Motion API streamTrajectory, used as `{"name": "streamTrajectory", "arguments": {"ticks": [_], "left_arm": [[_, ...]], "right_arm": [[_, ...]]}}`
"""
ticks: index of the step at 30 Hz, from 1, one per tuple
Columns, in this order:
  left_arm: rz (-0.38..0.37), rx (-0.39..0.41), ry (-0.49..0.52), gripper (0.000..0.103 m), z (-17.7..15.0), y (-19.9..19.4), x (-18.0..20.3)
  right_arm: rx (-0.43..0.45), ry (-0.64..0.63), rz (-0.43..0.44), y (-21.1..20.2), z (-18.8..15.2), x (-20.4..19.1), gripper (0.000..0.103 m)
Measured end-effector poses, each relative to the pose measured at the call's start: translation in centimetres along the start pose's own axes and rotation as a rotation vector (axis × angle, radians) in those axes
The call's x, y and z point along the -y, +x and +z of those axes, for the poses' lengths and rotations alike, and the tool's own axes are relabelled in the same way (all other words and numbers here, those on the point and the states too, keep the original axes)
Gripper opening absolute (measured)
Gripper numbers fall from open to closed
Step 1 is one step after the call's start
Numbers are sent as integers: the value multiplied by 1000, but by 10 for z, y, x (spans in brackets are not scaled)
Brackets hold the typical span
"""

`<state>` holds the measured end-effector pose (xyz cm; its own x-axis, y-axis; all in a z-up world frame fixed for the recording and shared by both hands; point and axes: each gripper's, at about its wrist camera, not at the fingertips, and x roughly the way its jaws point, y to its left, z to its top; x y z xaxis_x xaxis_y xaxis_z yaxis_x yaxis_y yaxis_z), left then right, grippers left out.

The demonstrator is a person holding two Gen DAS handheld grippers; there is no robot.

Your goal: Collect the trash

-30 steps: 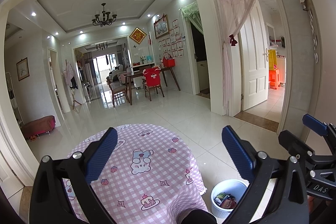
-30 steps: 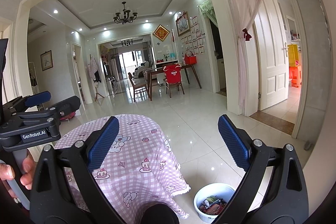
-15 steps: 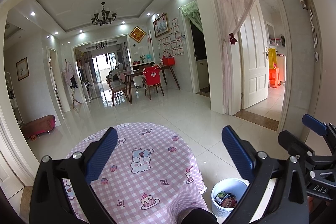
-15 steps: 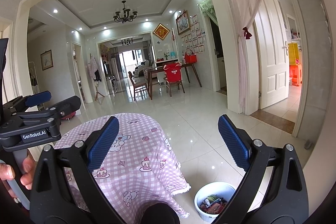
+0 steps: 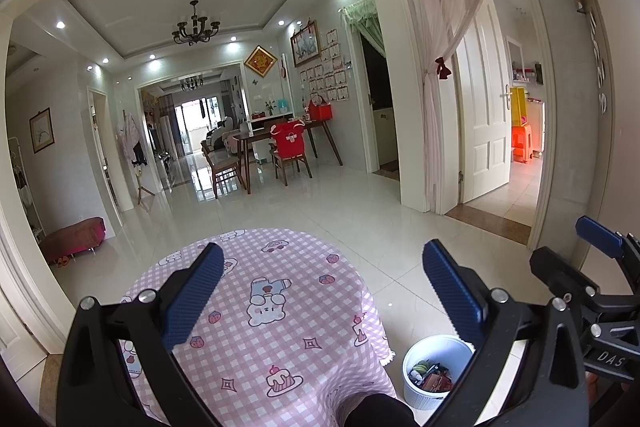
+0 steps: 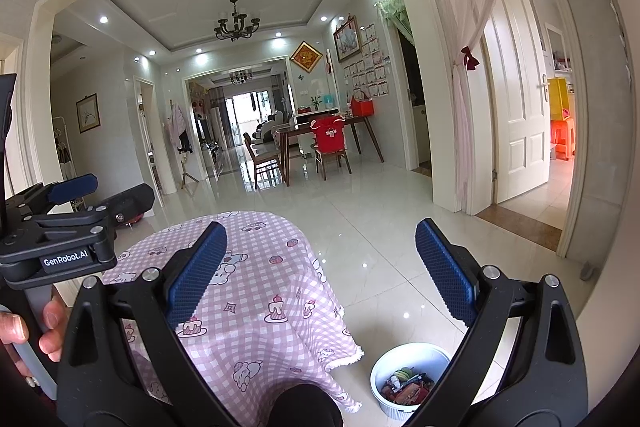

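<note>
A white trash bin (image 5: 434, 371) stands on the floor right of a round table with a pink checked cloth (image 5: 276, 311); it holds mixed wrappers and scraps. It also shows in the right wrist view (image 6: 408, 377), beside the same table (image 6: 256, 291). My left gripper (image 5: 320, 287) is open and empty, held above the table. My right gripper (image 6: 320, 267) is open and empty, above the table's right side. The left gripper (image 6: 64, 227) appears at the left of the right wrist view, and the right gripper (image 5: 596, 291) at the right of the left wrist view.
A glossy white tiled floor (image 5: 320, 211) stretches to a dining table with chairs (image 5: 276, 151) far back. A white door and curtained doorway (image 5: 476, 123) stand at the right. A red low bench (image 5: 72, 239) sits at the left wall.
Both grippers have tilted very slightly; the table sits a touch higher in view. Nothing was taken or let go.
</note>
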<state>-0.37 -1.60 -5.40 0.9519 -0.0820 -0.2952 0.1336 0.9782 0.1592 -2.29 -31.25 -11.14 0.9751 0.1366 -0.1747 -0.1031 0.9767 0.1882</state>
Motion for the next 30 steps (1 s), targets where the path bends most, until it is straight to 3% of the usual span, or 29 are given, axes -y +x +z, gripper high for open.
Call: {"name": "streamTrajectory", "arguments": {"ticks": [30], "left_arm": [[-2, -17, 1, 98, -15, 5, -2]], "right_arm": [[-24, 9, 0, 6, -11, 1, 93]]}}
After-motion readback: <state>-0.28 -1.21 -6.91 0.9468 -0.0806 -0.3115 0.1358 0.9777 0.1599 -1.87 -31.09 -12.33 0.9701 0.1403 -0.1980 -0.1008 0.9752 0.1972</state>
